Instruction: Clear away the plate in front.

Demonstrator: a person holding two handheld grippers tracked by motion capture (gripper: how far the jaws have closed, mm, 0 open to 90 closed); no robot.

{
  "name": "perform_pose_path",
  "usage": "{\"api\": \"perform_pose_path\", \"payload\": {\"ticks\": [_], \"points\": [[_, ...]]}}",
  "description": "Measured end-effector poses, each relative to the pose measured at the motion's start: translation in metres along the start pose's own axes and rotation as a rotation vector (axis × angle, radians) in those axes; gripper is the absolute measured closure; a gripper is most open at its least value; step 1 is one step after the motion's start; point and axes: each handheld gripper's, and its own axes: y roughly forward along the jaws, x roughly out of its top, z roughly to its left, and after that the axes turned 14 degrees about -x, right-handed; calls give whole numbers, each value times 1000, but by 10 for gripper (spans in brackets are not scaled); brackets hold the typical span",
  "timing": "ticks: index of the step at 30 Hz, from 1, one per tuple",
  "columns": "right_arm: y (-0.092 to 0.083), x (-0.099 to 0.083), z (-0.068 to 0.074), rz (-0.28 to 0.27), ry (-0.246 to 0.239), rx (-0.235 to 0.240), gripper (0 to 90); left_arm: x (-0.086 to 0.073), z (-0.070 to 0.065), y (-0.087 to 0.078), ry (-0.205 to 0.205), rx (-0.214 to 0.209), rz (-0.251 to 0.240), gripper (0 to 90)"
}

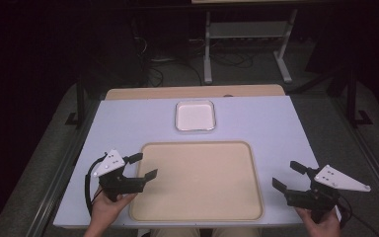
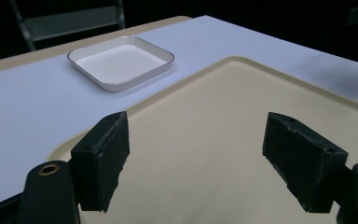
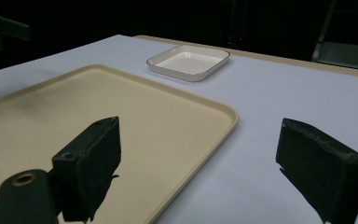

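Note:
A large cream tray lies on the near half of the white table, with nothing on it. Behind it sits a small square white dish, also bare. My left gripper is held at the tray's left edge, jaws wide apart and nothing between them; in the left gripper view its jaws hang over the tray with the dish beyond. My right gripper is open on the table right of the tray, also holding nothing; the right gripper view has the tray and dish ahead.
A strip of tan tabletop runs along the far edge. Beyond it stands a grey metal frame with cables on a dark floor. Dark rails flank the table on both sides.

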Motion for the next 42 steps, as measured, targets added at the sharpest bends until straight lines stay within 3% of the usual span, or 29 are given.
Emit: {"api": "perform_pose_path", "payload": {"ticks": [4, 12, 15, 18, 26, 32, 36, 42], "points": [[-1, 0, -2, -3, 10, -9, 129, 7, 5, 6, -1, -6, 27, 272], [-1, 1, 0, -6, 9, -30, 130, 25, 23, 20, -18, -5, 33, 262], [-1, 2, 1, -9, 4, -31, 131, 31, 27, 24, -16, 11, 47, 262], [-2, 2, 3, -12, -5, -38, 130, 39, 35, 33, -21, 60, 75, 276], [-1, 3, 5, -12, -16, -38, 130, 57, 48, 51, -6, 61, 126, 285], [-1, 3, 5, -10, -18, -32, 130, 68, 64, 72, -37, 75, 171, 283], [0, 3, 5, -11, -19, -29, 130, 75, 72, 84, -31, 98, 208, 294], [-1, 4, 6, -12, -23, -25, 130, 88, 88, 95, -47, 109, 219, 348]]}}
